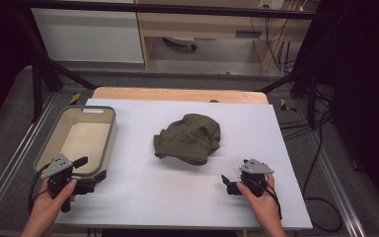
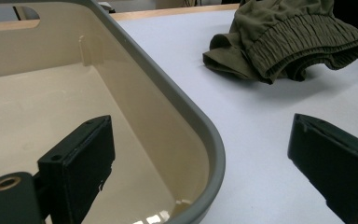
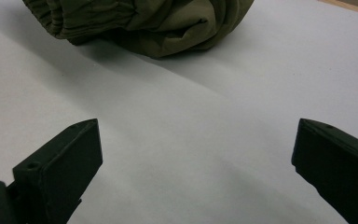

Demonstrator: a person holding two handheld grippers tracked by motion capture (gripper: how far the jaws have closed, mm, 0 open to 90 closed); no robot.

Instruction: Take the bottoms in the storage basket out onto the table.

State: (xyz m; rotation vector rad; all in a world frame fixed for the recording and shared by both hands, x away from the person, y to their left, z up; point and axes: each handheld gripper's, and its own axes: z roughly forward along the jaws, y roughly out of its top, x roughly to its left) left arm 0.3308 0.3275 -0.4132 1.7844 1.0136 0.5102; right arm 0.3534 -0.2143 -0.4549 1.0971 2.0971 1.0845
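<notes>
White sheet (image 1: 143, 197) covers the table; wooden edge (image 1: 177, 94) of the table shows along the far side; olive-green crumpled garment (image 1: 188, 138) with an elastic-gathered band lies near the sheet's centre, well apart from both grippers; beige plastic bin (image 1: 106, 143) with grey rim sits at the left edge of the sheet, empty inside, cut-out handle in its far wall; left gripper (image 1: 81, 173) held in the person's left hand (image 1: 54, 197) at the bin's near right corner, jaws spread wide, one jaw over the bin's interior and the other over the sheet, the rim (image 2: 200, 135) between them; right gripper (image 1: 229, 183) in the right hand (image 1: 261, 197) near the sheet's front right, jaws spread wide over bare sheet, nothing held; garment (image 3: 140, 23) ahead of it, unobstructed; cables (image 1: 321, 148) trail along the floor to the right of the table.
</notes>
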